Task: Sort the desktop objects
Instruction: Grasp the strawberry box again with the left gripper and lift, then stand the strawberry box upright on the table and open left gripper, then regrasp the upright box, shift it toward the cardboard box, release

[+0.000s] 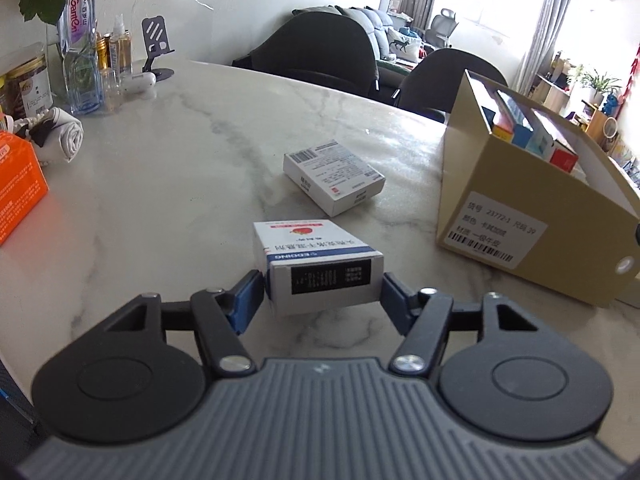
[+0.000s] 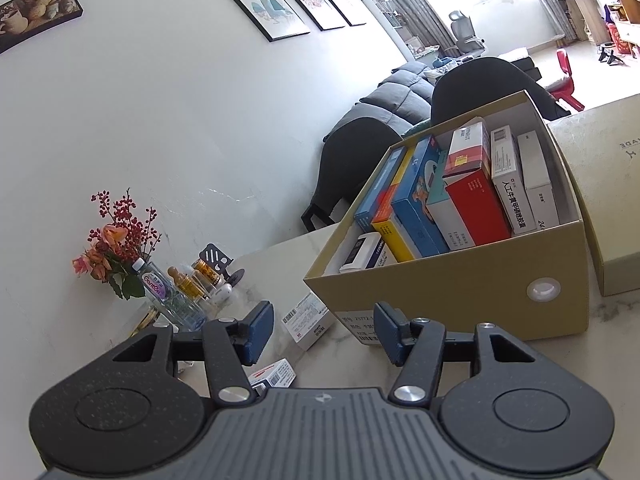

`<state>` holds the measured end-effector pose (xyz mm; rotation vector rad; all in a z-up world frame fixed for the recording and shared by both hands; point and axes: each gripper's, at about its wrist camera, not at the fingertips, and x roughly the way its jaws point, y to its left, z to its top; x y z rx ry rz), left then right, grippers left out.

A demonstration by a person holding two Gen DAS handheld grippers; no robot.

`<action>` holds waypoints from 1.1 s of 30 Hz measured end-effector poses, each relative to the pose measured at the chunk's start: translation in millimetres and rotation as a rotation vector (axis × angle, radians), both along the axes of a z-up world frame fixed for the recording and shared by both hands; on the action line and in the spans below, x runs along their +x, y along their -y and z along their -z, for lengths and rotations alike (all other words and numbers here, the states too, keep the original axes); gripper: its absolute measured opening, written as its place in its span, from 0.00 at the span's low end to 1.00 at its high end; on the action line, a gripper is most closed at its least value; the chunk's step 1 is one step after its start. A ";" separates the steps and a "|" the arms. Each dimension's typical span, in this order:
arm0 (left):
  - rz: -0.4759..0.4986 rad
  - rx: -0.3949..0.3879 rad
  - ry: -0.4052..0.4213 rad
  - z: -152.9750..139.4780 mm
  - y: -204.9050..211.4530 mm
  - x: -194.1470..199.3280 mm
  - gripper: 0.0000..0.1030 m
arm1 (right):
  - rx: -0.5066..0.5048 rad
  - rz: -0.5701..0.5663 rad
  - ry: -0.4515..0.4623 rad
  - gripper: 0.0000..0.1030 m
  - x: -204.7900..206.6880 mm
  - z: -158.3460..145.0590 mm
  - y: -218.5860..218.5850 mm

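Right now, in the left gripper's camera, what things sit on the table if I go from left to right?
Orange box → rolled cloth → water bottle → phone stand → medicine box between the left gripper fingers → barcode box → cardboard box of packets.

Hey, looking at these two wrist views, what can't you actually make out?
- Left wrist view: whether the left tool grips the medicine box; its pads sit beside it, contact unclear.
- Left wrist view: the cardboard box contents, mostly hidden behind its wall.
- Right wrist view: the small box, partly covered by the right tool.
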<state>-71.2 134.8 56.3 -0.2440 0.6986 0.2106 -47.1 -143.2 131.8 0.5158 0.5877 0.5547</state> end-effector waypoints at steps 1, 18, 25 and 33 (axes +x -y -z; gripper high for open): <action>0.003 -0.001 0.004 -2.0 0.8 0.1 0.61 | 0.000 0.000 0.000 0.58 -0.1 0.2 0.1; 0.049 0.074 -0.005 -12.3 19.6 29.4 0.61 | 0.004 0.005 -0.007 0.58 -1.1 2.9 2.0; 0.053 0.052 0.003 -8.7 15.3 27.7 0.68 | 0.011 0.016 -0.020 0.60 5.1 6.5 7.5; 0.040 0.098 0.031 -7.8 6.9 22.6 0.91 | 0.010 0.005 -0.032 0.60 6.0 8.9 4.8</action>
